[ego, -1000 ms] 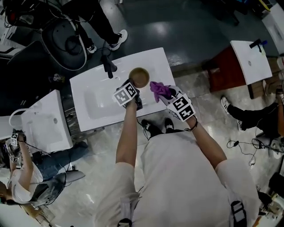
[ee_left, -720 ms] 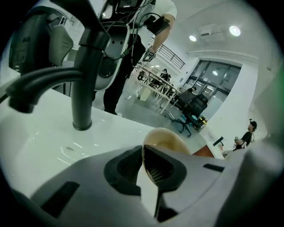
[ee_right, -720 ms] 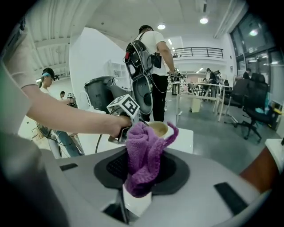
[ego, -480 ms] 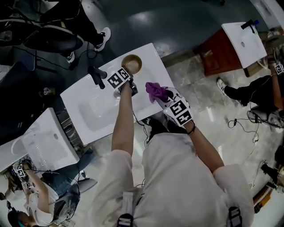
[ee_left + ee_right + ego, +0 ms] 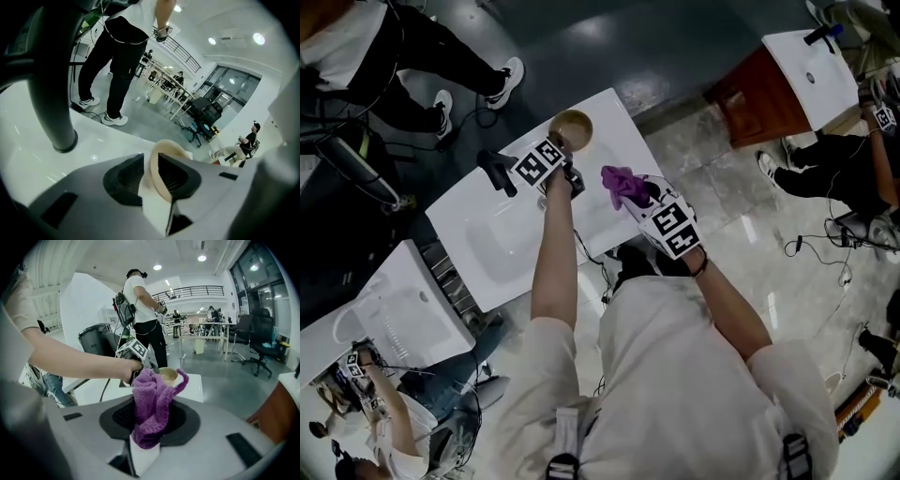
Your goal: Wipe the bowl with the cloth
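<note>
A tan bowl [image 5: 572, 128] sits near the far edge of the white sink counter [image 5: 614, 141]. My left gripper [image 5: 566, 155] reaches to it. In the left gripper view the bowl's rim [image 5: 171, 149] stands between the jaws of my left gripper [image 5: 151, 176], which have just been opening; the pads do not press on it. My right gripper [image 5: 630, 195] hovers over the counter's right part, shut on a purple cloth [image 5: 622, 184]. In the right gripper view the cloth [image 5: 150, 401] bunches up out of my right gripper [image 5: 147, 427], and the bowl [image 5: 168, 376] lies beyond it.
A black faucet [image 5: 495, 169] rises left of the bowl, and it stands close by at the left in the left gripper view [image 5: 51, 93]. The basin [image 5: 492, 239] lies left of my arm. More white sinks [image 5: 389, 309] and several people stand around.
My left gripper and the bowl have shifted toward the counter's far edge, away from me. The right gripper has kept the cloth in about the same place.
</note>
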`<state>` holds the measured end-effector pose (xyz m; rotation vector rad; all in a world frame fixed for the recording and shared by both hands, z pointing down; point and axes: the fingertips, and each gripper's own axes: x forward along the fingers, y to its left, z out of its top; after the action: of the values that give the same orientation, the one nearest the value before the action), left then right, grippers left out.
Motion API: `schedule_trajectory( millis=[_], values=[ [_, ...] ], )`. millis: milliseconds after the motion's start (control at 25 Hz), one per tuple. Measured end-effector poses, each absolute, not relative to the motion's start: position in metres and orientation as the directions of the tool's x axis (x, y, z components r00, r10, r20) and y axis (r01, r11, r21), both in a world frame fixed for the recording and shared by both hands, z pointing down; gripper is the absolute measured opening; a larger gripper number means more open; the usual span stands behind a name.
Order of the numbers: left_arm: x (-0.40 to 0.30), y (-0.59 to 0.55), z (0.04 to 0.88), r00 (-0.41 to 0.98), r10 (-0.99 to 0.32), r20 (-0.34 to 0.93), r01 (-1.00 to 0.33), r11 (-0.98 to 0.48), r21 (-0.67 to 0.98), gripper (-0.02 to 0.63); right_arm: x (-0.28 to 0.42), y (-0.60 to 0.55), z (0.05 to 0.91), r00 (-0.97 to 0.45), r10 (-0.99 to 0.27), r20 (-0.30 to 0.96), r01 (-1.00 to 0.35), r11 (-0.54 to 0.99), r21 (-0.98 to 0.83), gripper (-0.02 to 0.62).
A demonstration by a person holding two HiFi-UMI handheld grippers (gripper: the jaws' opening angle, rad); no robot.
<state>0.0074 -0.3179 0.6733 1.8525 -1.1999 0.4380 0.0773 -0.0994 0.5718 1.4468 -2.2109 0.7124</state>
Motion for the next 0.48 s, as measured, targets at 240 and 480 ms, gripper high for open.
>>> schedule_trajectory(
  millis=[240, 480],
  values=[
    [-0.012, -0.306, 0.638, 0.444, -0.632, 0.635, -0.885, -0.197, 0.422, 0.132, 0.092, -0.12, 0.569, -0.38, -0.732, 0.566, -0.924, 0.333, -0.189, 0.104],
    [-0.014, -0.251, 0.594, 0.471, -0.698, 0.54, -0.881, -0.404, 0.246, 0.112, 0.111, -0.13, 0.582, -0.368, -0.724, 0.583, -0.93, 0.296, -0.219, 0.104]
  ],
)
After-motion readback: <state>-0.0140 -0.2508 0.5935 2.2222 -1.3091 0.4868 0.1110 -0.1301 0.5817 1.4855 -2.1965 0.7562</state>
